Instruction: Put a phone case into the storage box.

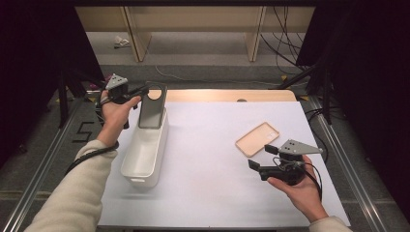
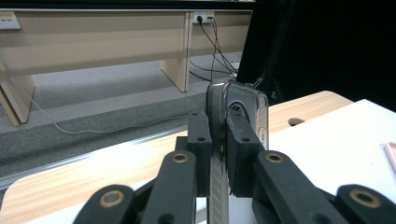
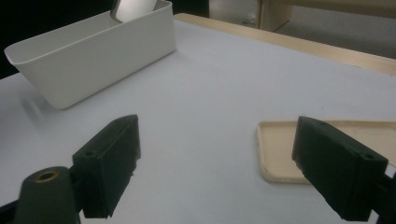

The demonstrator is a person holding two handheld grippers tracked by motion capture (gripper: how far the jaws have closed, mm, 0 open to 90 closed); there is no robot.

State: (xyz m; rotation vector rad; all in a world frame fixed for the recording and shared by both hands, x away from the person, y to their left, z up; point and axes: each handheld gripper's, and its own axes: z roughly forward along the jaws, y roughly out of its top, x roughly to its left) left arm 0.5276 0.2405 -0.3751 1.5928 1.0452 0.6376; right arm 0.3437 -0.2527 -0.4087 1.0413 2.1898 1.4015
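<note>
My left gripper is shut on a dark, see-through phone case, held upright over the far end of a long white bin. In the left gripper view the case stands edge-on between the two black pads. A beige phone case lies flat on the white table sheet at the right. My right gripper hovers just in front of it, jaws open with nothing between them. In the right gripper view the beige case lies beside the right-hand pad, and the bin stands at the upper left.
The white sheet covers a wooden table whose far edge has a small round hole. Metal rails run along both sides. Beyond the table stand wooden benches and loose cables on the floor.
</note>
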